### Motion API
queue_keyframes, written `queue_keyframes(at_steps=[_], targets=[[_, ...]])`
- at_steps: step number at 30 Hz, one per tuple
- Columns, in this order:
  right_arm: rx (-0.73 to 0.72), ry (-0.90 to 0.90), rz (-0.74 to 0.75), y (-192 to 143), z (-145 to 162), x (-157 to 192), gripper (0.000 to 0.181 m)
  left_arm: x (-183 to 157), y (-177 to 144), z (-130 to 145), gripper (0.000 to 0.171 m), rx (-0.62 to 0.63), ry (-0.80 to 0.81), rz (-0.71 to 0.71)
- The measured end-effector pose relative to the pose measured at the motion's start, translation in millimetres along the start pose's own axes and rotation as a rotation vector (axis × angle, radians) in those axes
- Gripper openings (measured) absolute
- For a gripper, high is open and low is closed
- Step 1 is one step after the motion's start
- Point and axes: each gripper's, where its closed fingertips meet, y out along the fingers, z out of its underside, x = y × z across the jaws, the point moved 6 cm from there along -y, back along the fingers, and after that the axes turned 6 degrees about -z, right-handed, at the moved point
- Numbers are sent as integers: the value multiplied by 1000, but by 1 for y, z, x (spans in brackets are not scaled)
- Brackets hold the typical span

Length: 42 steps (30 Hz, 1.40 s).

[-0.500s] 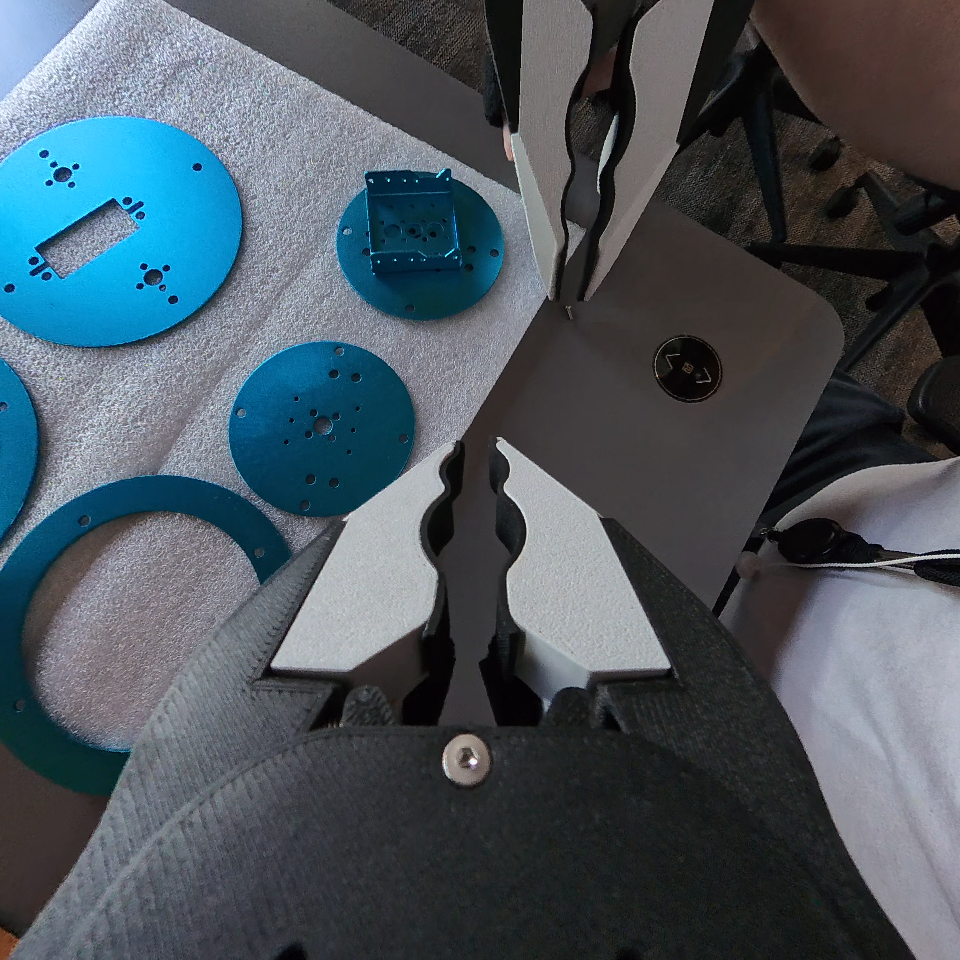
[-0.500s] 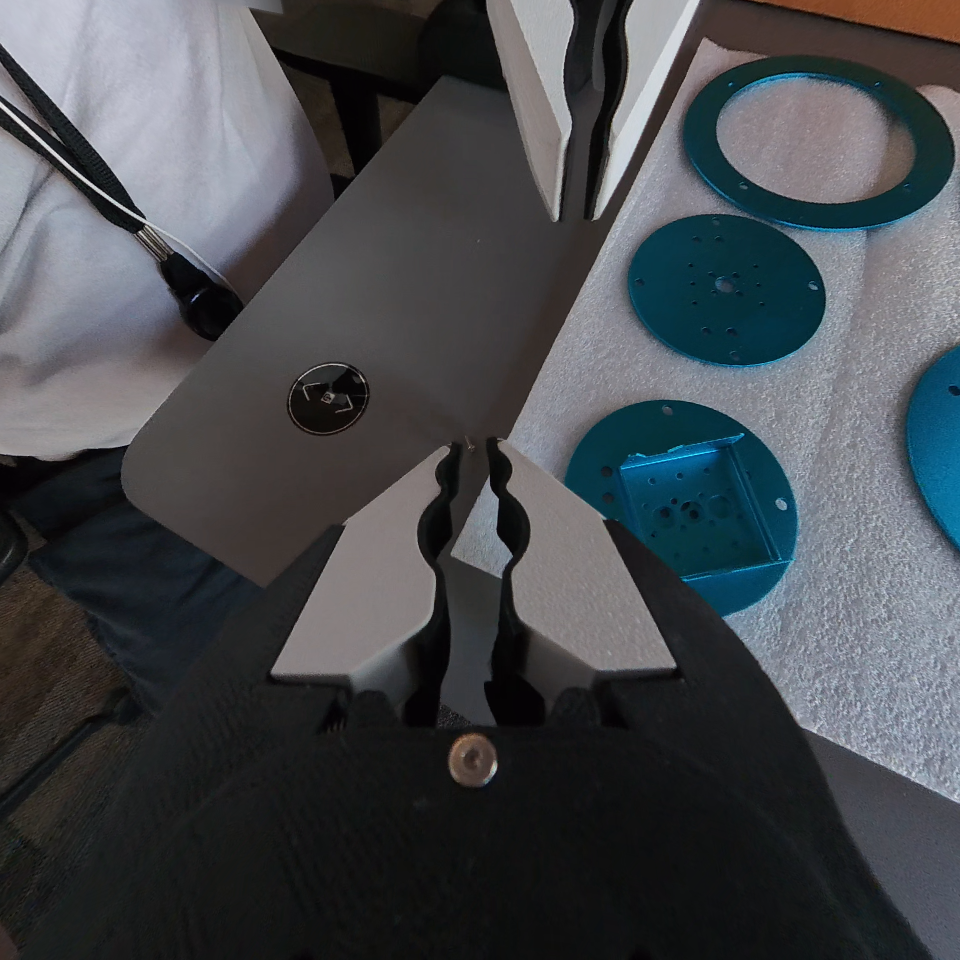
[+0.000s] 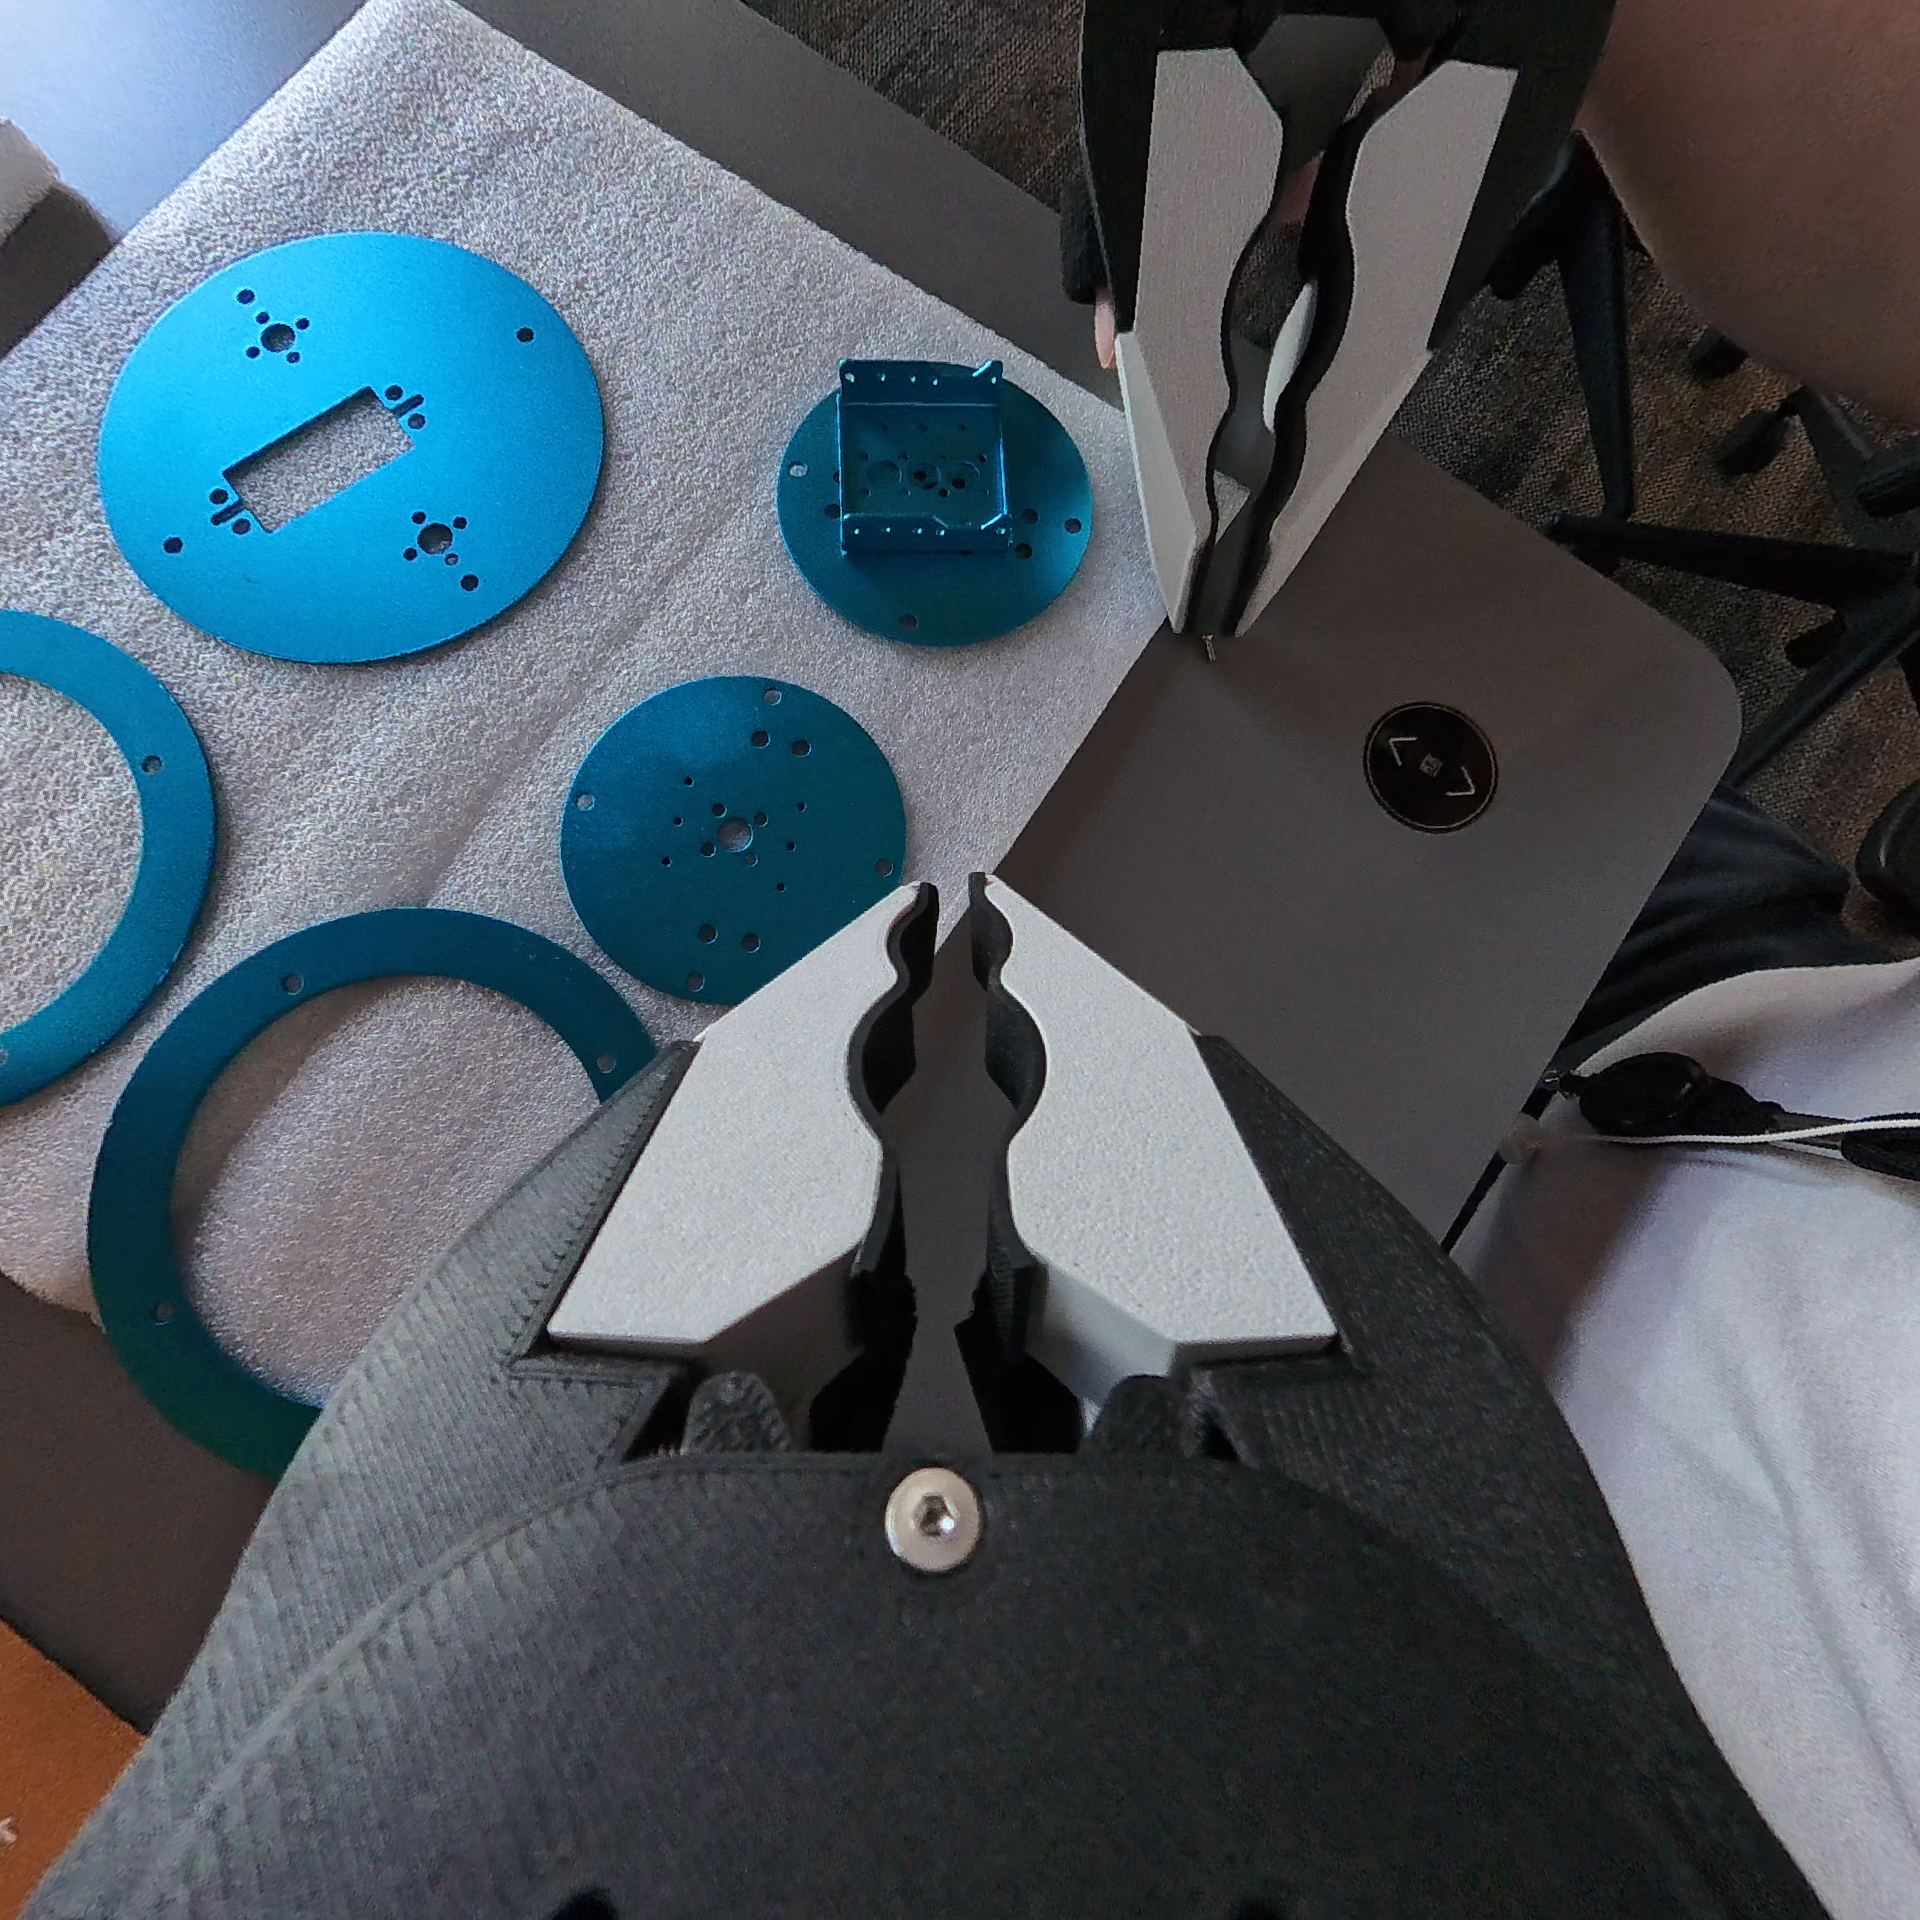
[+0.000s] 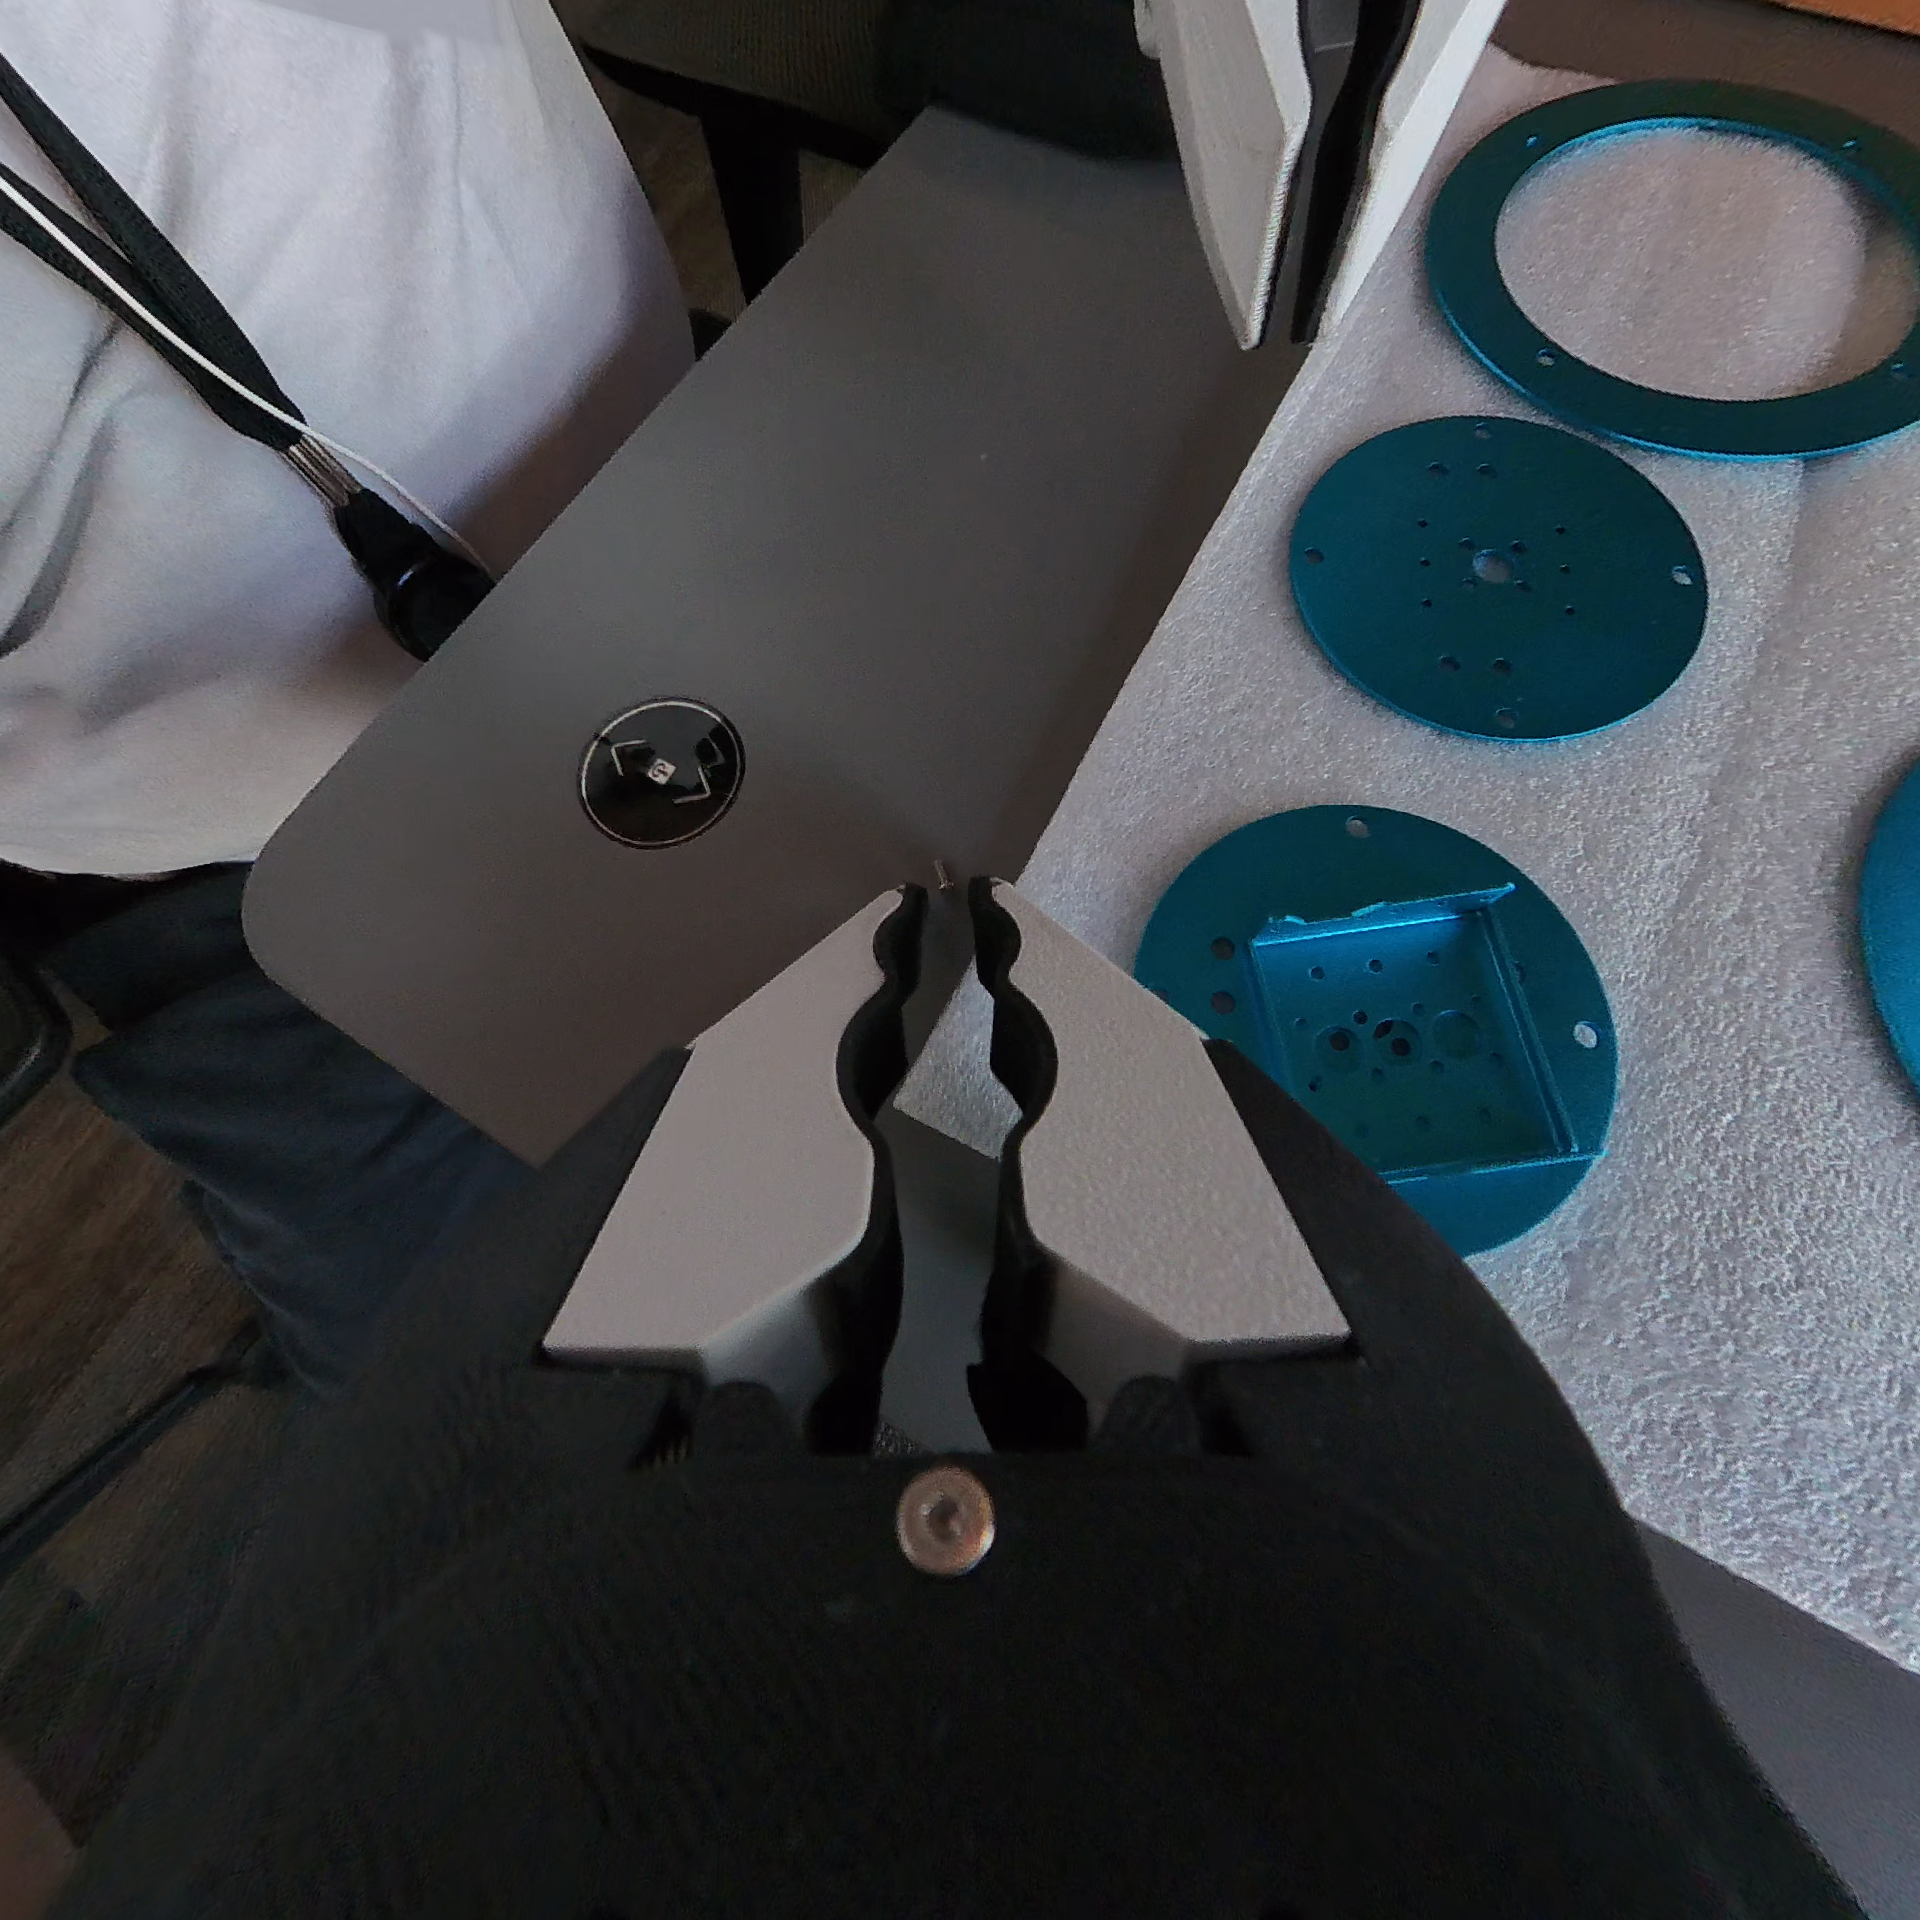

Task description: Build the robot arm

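Note:
My right gripper [image 4: 945, 891] is shut on a tiny metal screw [image 4: 940, 876] and holds it just above the grey table [image 4: 883, 468], beside the corner of the white foam sheet [image 4: 1662, 1351]. In the left wrist view the right gripper [image 3: 1205, 629] points down with the screw [image 3: 1207, 646] sticking out of its tips. My left gripper [image 3: 951, 894] is empty, its jaws together with only a thin slit. It hovers over the foam's edge near a plain blue disc [image 3: 732, 836]. A blue square bracket [image 3: 923, 473] sits on a small blue disc [image 3: 1049, 561] next to the right gripper.
On the foam [image 3: 623, 260] lie a large blue disc with a rectangular cutout [image 3: 353, 447] and two blue rings [image 3: 140, 1195] [image 3: 177, 831]. A black round inlay [image 3: 1431, 767] sits in the table. A person in a white shirt [image 4: 260, 260] with a lanyard is at the table's edge. My right fingertips sit around 11 cm from my left ones. From my right tips it is roughly 4 cm to the small blue disc [image 3: 1049, 561]; from my left, 10 cm.
My left gripper has drawn back a little from the right one, so more of the foam shows. The right gripper and its screw have stayed almost still.

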Motion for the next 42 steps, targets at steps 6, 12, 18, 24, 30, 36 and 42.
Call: queue_keyframes(at_steps=[6, 12, 18, 24, 30, 36, 42], targets=[[131, -24, -8, 2, -7, -1, 8, -2, 2, 0, 4, 13, 7, -3], [183, -26, -26, 2, -10, -2, 6, -2, 2, 1, 4, 21, 12, -12], [176, -24, -30, 4, -10, -1, 2, -1, 2, 2, 4, 22, 3, -13], [140, -11, 18, 2, -10, -3, 0, -6, 6, 3, 5, 10, -11, 18], [74, 2, 96, 0, -10, -5, 0, -21, 23, 9, 7, 17, -48, 88], [-6, -27, 299, -10, -16, -10, 0, -28, 33, 5, 7, -30, -93, 101], [-63, -66, 644, -23, -16, -14, 0, -15, 40, -9, 17, -119, -245, 133]])
